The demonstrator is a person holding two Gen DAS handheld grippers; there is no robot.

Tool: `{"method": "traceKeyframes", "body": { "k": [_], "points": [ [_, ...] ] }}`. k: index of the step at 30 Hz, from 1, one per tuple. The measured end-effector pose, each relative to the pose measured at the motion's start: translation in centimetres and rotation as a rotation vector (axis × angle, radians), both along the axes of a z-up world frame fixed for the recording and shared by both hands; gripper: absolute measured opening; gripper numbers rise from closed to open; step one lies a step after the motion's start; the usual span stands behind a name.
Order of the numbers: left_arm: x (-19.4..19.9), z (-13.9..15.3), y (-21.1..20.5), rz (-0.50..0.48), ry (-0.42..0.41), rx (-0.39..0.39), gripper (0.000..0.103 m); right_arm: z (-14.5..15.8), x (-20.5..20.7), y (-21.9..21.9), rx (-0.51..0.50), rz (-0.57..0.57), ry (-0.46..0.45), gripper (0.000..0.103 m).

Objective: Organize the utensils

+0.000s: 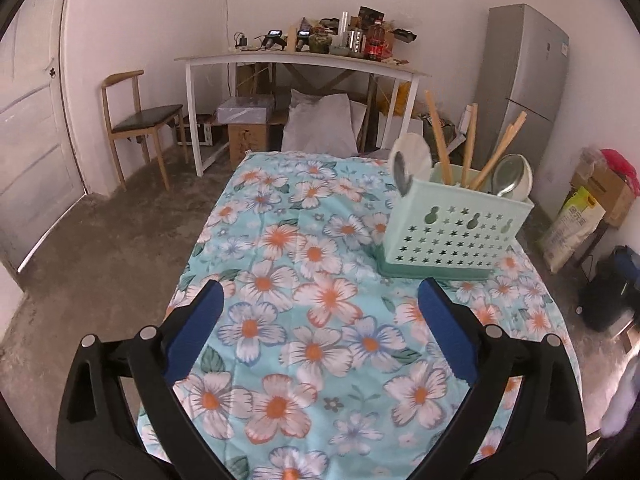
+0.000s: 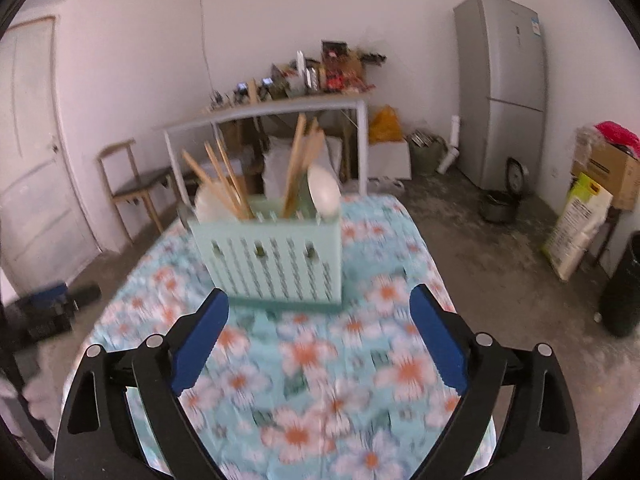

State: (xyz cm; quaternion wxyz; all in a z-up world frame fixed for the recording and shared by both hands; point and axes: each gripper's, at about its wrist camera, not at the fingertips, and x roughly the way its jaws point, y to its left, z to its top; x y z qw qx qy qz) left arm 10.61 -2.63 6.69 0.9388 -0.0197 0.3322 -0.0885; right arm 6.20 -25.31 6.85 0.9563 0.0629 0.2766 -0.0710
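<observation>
1. Risk: the holder [image 1: 452,228] was packed and top-heavy, with chopsticks [image 1: 438,140] and spoons [image 1: 412,156] leaning out over its rim. A tool swinging back in at that height could clip a chopstick end and tip the holder or flick one out.
2. Risk: the holder stood on a loose, wrinkled floral cloth [image 1: 312,320] covering the surface. Any snag or drag on the cloth would likely shift or topple the holder.
3. Risk: the right view was motion-blurred, so judging clearance to the holder from that side was poor.
4. Left tool [image 1: 320,332]: jaws spread wide, nothing between them, touching nothing. It hung over bare cloth, with the holder ahead and to its right.
5. Right tool [image 2: 320,336]: jaws spread wide, empty, no contact. The holder [image 2: 268,256] sat just ahead of its fingertips, slightly left.
6. No loose utensils showed on the cloth around the holder; sorting looked about done.
</observation>
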Motion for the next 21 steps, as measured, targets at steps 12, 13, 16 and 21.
{"method": "traceKeyframes", "body": {
  "k": [12, 13, 16, 21],
  "points": [
    [-0.3, 0.2, -4.5, 0.056, 0.020, 0.090, 0.094, -1.9, -2.3, -2.3, -0.012, -0.105, 0.081, 0.090],
    [-0.3, 0.1, -4.7, 0.056, 0.023, 0.090, 0.094, -1.7, -2.4, -2.6, -0.015, -0.109, 0.078, 0.090],
    [-0.5, -0.2, -5.6, 0.043, 0.037, 0.090, 0.094, -1.5, -2.3, -2.9, -0.019, -0.115, 0.073, 0.090],
    [-0.9, -0.5, -6.7, 0.023, 0.045, 0.117, 0.094, -1.8, -2.4, -3.4, -0.024, -0.126, 0.081, 0.090]
  ]
}}
